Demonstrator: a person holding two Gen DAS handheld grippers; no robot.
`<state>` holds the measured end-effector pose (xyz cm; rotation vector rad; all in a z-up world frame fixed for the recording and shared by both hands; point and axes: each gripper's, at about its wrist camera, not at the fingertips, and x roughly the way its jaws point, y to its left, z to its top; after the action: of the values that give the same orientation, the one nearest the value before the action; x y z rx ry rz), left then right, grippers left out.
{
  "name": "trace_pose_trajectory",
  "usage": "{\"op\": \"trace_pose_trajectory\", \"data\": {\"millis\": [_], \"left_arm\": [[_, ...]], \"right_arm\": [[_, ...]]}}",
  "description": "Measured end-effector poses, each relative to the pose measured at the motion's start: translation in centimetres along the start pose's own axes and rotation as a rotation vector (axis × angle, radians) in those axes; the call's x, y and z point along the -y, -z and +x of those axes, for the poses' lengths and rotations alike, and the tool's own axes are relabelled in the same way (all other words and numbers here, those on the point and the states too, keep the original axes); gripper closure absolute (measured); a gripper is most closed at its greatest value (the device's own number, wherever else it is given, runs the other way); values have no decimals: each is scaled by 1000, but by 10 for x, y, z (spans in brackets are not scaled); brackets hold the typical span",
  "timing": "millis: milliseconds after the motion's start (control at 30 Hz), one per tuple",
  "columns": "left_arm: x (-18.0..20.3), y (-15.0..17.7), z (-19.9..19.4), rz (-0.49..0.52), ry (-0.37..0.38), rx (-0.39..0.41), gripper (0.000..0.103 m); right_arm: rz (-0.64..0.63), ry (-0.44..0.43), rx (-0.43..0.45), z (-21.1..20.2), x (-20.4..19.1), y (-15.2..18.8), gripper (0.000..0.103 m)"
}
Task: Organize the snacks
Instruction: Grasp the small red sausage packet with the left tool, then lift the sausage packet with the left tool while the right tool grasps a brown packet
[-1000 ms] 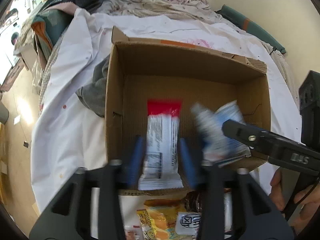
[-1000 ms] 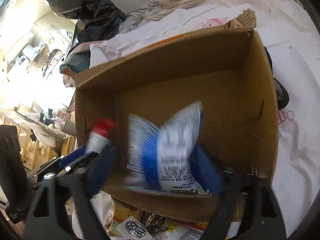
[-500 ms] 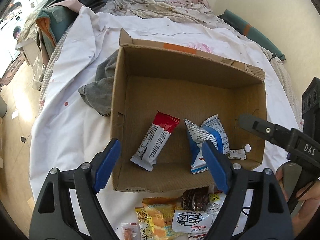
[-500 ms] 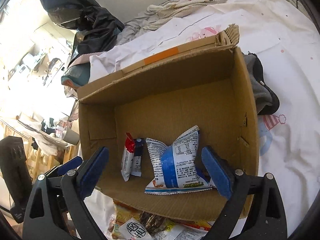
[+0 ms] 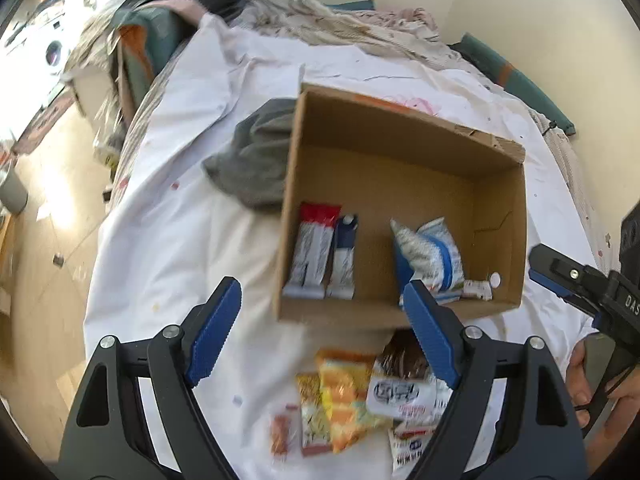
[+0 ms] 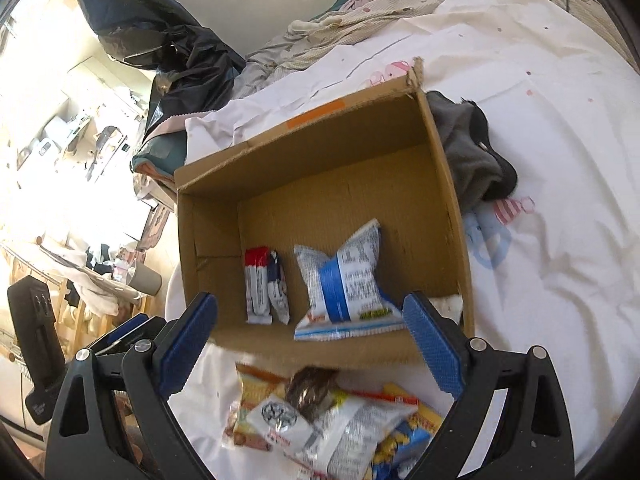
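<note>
An open cardboard box (image 5: 400, 152) (image 6: 316, 152) lies on a white sheet. Inside lie a red-topped bar (image 5: 314, 252) (image 6: 256, 284), a dark blue bar (image 5: 344, 256) (image 6: 278, 284) beside it, and a blue-and-white packet (image 5: 426, 256) (image 6: 344, 280). A pile of loose snack packets (image 5: 360, 396) (image 6: 320, 416) lies on the sheet in front of the box. My left gripper (image 5: 322, 336) is open and empty above the sheet, near the box's front left. My right gripper (image 6: 312, 344) is open and empty over the box's front wall and the pile; it also shows in the left wrist view (image 5: 576, 280).
A grey cloth (image 5: 256, 160) (image 6: 468, 152) lies against the box's far-side wall. Crumpled bedding (image 5: 340, 20) and a black bag (image 6: 176, 52) sit at the back. The bed edge drops to the floor (image 5: 40, 208) on the left.
Both grippers let go of their packets into the box and opened. They have drawn back from the box toward the loose pile. The red bar now lies straight beside a dark blue bar.
</note>
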<state>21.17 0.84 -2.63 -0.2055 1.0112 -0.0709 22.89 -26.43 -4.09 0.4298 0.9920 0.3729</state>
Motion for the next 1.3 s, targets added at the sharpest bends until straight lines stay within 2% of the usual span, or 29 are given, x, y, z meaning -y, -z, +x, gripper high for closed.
{"op": "trace_pose_trajectory", "data": {"millis": [233, 333, 400, 467, 533, 567, 767, 933, 967, 1000, 1033, 1133, 1300], "left_arm": [[-35, 29, -14, -97, -27, -44, 22], [-48, 46, -6, -139, -60, -115, 23], [-51, 58, 5, -158, -69, -180, 26], [-50, 70, 19, -160, -74, -247, 35], [-46, 82, 34, -154, -73, -312, 37], [-45, 88, 41, -151, -75, -337, 43], [-38, 99, 65, -126, -102, -418, 64], [-31, 110, 80, -107, -100, -478, 68], [-31, 112, 82, -95, -104, -486, 69], [-29, 113, 84, -88, -109, -492, 75], [-28, 115, 85, -79, -120, -501, 90], [-26, 114, 83, -68, -133, -498, 91], [-29, 104, 57, -100, -124, -419, 91]], "right_arm": [[21, 6, -24, -17, 1, 30, 7], [40, 9, -31, -24, 6, 42, 7], [53, 12, -36, -26, 10, 47, 7], [68, 18, -40, -27, 14, 51, 7], [78, 27, -44, -28, 17, 53, 7], [80, 31, -44, -28, 19, 54, 7], [84, 52, -42, -32, 26, 56, 7], [97, 60, -42, -34, 34, 57, 7], [99, 60, -45, -33, 35, 57, 7], [102, 58, -49, -32, 35, 57, 7], [104, 56, -52, -32, 35, 58, 7], [103, 49, -64, -28, 33, 58, 7], [107, 42, -96, -19, 31, 59, 7]]}}
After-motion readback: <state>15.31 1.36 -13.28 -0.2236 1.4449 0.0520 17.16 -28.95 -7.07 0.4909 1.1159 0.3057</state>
